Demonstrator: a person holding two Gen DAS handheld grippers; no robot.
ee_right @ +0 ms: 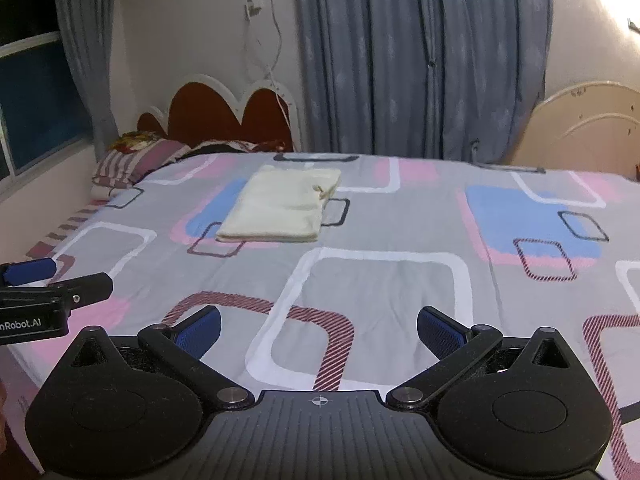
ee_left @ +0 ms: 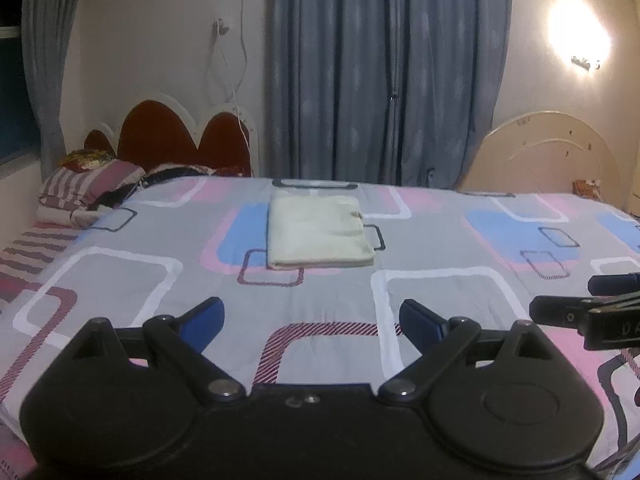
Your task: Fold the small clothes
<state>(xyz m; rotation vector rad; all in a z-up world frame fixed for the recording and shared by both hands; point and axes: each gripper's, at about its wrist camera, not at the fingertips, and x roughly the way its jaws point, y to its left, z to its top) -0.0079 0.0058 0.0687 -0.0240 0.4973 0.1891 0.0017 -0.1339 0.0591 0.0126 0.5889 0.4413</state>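
Left wrist view — folded cream cloth (ee_left: 320,232) lies well ahead of left gripper (ee_left: 312,316) and right gripper (ee_right: 318,330), jaws wide, empty — neither clearly nearer.

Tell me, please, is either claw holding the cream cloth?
No, the folded cloth lies alone on the bed, beyond both open claws.

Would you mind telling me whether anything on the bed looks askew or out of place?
Nothing stands out. The cream cloth lies neatly folded on the patterned bedsheet, and both grippers, left and right, are open and empty.
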